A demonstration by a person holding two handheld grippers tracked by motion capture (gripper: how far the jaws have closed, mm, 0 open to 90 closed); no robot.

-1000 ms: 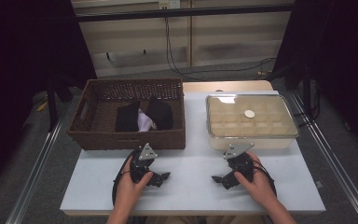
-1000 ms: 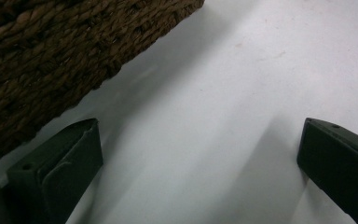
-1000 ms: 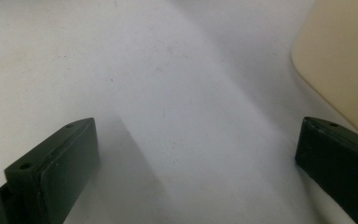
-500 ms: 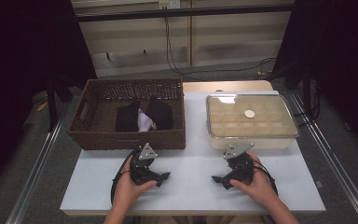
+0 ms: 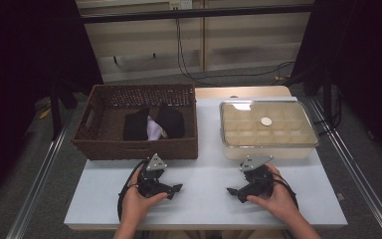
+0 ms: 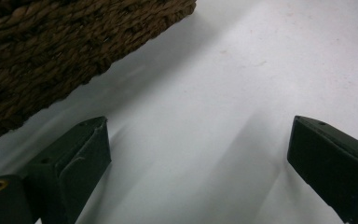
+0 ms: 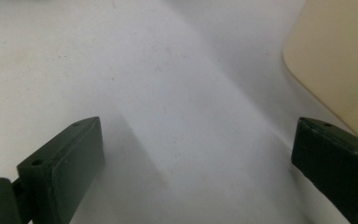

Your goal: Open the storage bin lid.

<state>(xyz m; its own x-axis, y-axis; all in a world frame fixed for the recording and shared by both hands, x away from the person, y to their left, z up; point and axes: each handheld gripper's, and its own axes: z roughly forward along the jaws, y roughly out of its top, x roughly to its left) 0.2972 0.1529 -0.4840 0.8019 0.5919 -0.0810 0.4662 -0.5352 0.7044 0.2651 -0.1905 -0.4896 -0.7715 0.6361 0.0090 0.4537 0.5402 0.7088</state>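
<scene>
Both grippers rest low on the white table (image 5: 205, 172), each held by a hand. My left gripper (image 5: 173, 190) lies just in front of the brown wicker basket (image 5: 135, 147), its jaws pointing right. In the left gripper view it (image 6: 198, 128) is open over bare table, with the basket wall (image 6: 51, 51) at the upper left. My right gripper (image 5: 233, 192) lies in front of the clear lidded box (image 5: 267, 130), jaws pointing left. In the right gripper view it (image 7: 198, 128) is open with nothing between its jaws, and the box's corner (image 7: 340, 60) is at the upper right.
The basket holds dark folded cloths (image 5: 138, 124) with a white piece (image 5: 154, 129) between them. A small white round thing (image 5: 266, 121) sits on the box's lid, above its compartments. Bare table (image 5: 204, 196) lies between the two grippers. Metal rails (image 5: 35, 191) run along both table sides.
</scene>
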